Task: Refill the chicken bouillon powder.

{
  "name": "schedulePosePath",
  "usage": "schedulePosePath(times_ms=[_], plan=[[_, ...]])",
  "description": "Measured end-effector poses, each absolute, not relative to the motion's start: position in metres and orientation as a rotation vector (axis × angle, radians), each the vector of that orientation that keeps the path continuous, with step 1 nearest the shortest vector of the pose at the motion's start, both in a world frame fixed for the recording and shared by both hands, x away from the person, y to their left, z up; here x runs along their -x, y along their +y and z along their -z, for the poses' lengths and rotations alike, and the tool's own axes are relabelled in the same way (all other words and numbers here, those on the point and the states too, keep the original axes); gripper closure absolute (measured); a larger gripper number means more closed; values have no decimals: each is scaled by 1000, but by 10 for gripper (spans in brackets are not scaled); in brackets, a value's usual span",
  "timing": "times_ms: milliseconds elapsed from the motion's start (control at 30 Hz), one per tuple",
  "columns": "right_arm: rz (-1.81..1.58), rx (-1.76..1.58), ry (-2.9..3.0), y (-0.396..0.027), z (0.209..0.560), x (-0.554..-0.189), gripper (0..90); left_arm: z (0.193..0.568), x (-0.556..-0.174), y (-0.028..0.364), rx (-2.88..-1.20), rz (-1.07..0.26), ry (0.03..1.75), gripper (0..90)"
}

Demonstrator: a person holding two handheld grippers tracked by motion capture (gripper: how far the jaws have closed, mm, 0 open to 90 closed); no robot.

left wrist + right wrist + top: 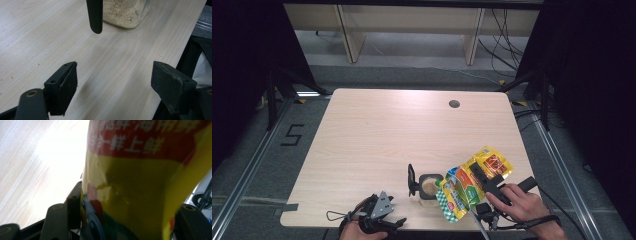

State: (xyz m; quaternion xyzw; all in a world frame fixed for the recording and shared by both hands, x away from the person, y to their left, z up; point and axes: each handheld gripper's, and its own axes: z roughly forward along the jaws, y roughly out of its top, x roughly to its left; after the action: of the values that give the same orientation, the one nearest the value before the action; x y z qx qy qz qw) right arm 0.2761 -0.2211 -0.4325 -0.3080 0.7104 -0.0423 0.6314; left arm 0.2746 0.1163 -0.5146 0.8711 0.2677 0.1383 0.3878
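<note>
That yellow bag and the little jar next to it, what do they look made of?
The yellow bag looks like thin glossy plastic film: it creases and catches highlights where the right claw clamps it. The jar seems clear glass or hard plastic, I can't tell which; pale grains show through its wall. The table looks like light wood-grain laminate with a matt finish.

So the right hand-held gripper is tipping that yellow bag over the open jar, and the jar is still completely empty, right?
Not quite: the jar is not empty. The left gripper view shows pale grainy contents inside its glass. The rest holds: the right hand-held gripper holds the yellow bag tilted over it.
</note>
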Motion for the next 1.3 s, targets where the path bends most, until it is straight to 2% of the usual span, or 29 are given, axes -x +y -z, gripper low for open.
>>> schedulePosePath(times_ms=[1300], plan=[[86, 705, 1655, -222, 432, -276, 443, 514, -276, 117, -2226, -365, 676, 212]])
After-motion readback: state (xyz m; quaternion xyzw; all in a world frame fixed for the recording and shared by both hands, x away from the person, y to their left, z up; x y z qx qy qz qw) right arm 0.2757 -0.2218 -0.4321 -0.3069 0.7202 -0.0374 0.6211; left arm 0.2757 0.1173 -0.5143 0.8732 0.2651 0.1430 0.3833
